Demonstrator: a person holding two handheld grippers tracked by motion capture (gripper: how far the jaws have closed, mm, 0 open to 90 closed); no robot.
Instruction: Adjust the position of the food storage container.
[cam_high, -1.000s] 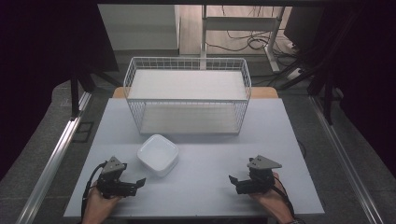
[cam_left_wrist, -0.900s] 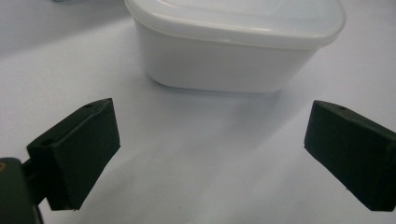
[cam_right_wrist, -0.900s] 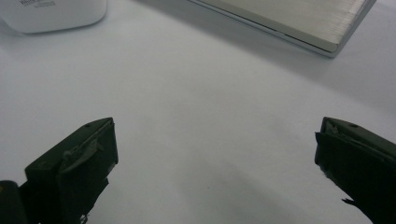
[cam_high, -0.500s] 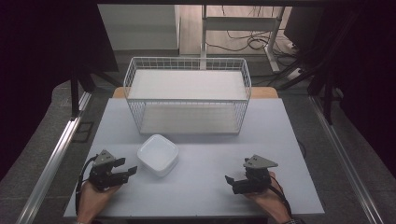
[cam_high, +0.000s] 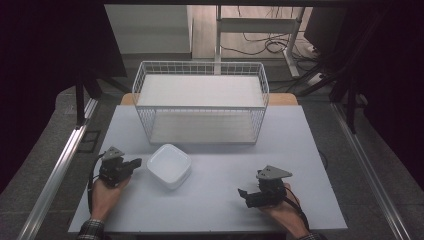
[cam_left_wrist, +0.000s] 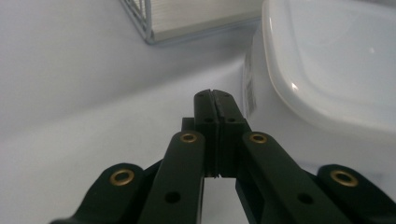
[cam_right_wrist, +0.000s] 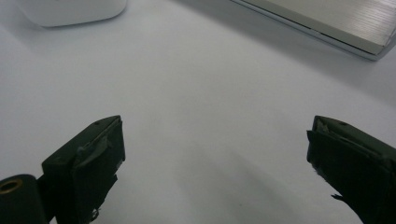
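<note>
From the high view, the left hand-held gripper (cam_high: 134, 163) sits at the lower left of the frame, its jaws pressed together with nothing between them; they have just been closing. Its tips point toward the white container (cam_high: 169, 165), which rests on the pale counter (cam_high: 300, 150) just left of centre, and they stop just beside its rim; whether they touch it is hard to judge from above. In the left gripper view the container (cam_left_wrist: 327, 70) crowds the upper right corner, cut off by the frame's edge, with a small printed label on its wall too blurred to read. The right hand-held gripper (cam_high: 245, 195) lies at the lower right, well apart from the container, jaws spread wide over bare counter. The wire basket (cam_high: 200, 67) stands behind the container at the upper middle; only a corner of it (cam_left_wrist: 149, 28) reaches the top of the left gripper view. The surroundings beyond the counter are too dark to make out.
</note>
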